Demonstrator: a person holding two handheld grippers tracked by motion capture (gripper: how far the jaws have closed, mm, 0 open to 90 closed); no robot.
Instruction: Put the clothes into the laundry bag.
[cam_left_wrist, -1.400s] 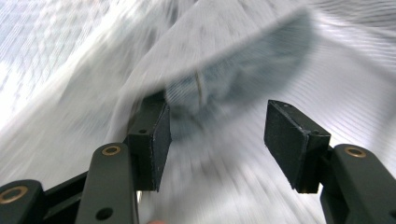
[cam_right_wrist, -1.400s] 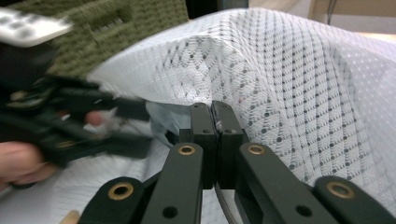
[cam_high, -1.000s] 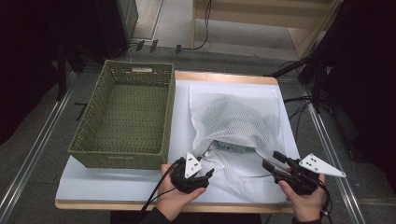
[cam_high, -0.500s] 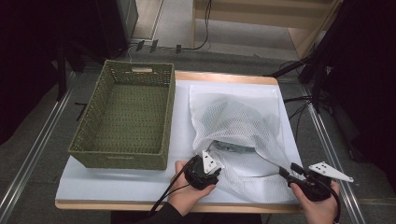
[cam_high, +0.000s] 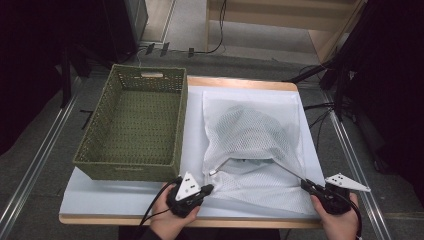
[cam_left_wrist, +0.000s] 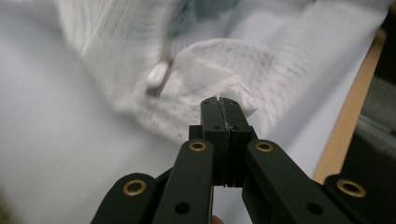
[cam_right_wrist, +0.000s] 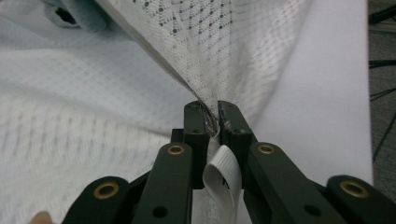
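A white mesh laundry bag (cam_high: 255, 130) lies on the white-covered table (cam_high: 120, 200) with a dark and blue-grey garment (cam_right_wrist: 79, 14) inside. Its open mouth faces the near edge, and a zipper pull (cam_left_wrist: 158, 77) lies at the mouth's left end. My left gripper (cam_high: 209, 188) (cam_left_wrist: 219, 105) has just been closing and is shut on the bag's near-left mesh corner. My right gripper (cam_high: 304, 183) (cam_right_wrist: 210, 112) has also just been closing and is shut on the zipper edge at the mouth's right end. A white ribbon loop (cam_right_wrist: 223, 172) hangs between its jaws.
A green woven basket (cam_high: 130, 162), with nothing in it, stands on the table's left half beside the bag. The wooden table edge (cam_high: 240, 222) runs just in front of both hands. Cables and dark stands crowd the floor at the right.
Both grippers have shut on the bag's near edge. The left one went right, then drew back left; the right one shifted toward the near right corner. The bag's mouth now stretches wide.
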